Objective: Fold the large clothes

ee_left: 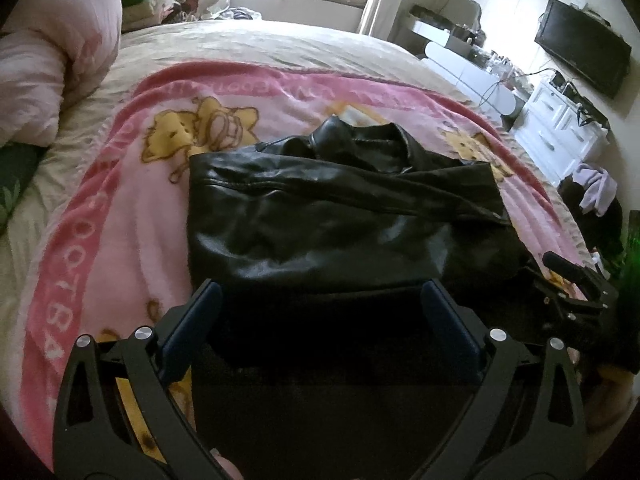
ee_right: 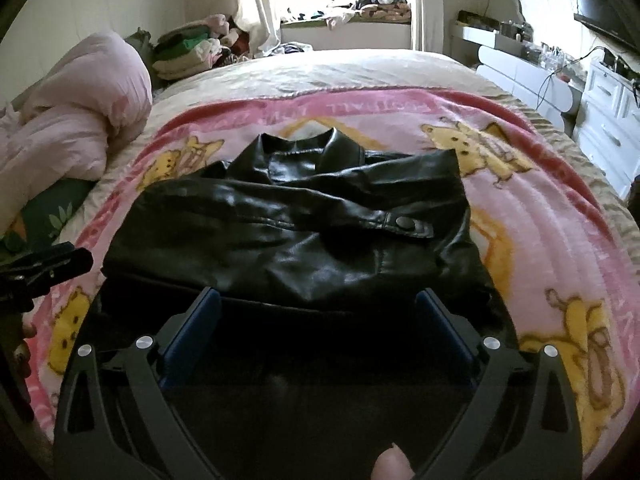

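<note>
One black leather jacket (ee_right: 288, 224) lies on the pink cartoon blanket (ee_right: 540, 216), mid-bed, already folded w/ a sleeve (ee_right: 320, 216) laid across the front and the collar at the far end. Both claws sit at the near hem, spread wide, nothing btwn the pads. Left claw (ee_left: 320, 320) hovers over the near-left part of the jacket; right claw (ee_right: 320, 320) over the near-right part, pads clear of the leather as far as I can see.

Looks to me like a fold has just been let go and the step in hand is the release/reset. Next move prob calls for either a last fold, near hem up toward the collar, w/ both claws pinching the near edge together, or smoothing and leaving it. Leather's stiff and slick, so a firm pinch needed.

Count: 1 jacket, 1 blanket, 2 claws, 1 bed (ee_right: 340, 72), 1 pink duvet (ee_right: 80, 112) bunched at far left.
</note>
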`<state>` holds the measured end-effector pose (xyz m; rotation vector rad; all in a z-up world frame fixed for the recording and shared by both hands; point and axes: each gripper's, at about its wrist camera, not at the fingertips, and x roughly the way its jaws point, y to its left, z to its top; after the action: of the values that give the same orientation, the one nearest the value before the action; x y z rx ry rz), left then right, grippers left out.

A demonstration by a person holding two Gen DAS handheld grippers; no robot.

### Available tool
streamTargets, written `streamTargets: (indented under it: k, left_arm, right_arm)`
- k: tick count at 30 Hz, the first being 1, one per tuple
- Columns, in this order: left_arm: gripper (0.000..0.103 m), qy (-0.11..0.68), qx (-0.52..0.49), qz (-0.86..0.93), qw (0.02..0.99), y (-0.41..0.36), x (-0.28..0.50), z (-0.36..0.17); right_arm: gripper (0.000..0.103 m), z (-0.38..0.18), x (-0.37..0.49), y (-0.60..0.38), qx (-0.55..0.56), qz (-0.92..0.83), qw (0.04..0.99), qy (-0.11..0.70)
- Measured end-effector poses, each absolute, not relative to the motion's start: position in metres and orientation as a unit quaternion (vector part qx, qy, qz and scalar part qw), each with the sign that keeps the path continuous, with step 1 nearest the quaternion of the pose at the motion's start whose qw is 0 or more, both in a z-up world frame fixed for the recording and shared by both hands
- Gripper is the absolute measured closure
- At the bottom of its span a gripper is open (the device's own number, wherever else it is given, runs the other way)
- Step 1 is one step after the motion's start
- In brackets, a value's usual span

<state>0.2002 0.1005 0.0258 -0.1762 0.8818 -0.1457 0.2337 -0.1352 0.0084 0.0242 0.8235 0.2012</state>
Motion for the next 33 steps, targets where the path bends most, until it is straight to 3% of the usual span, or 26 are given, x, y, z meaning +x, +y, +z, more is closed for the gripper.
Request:
streamTargets:
  k: [33]
  left_arm:
    - [0.009, 0.318, -0.099, -0.079, 0.939, 0.105, 0.106, 0.084]
  right_arm:
    - [0.005, 0.066, 0.138, -0.137, 0.016, 0.099, 0.938, 0.332]
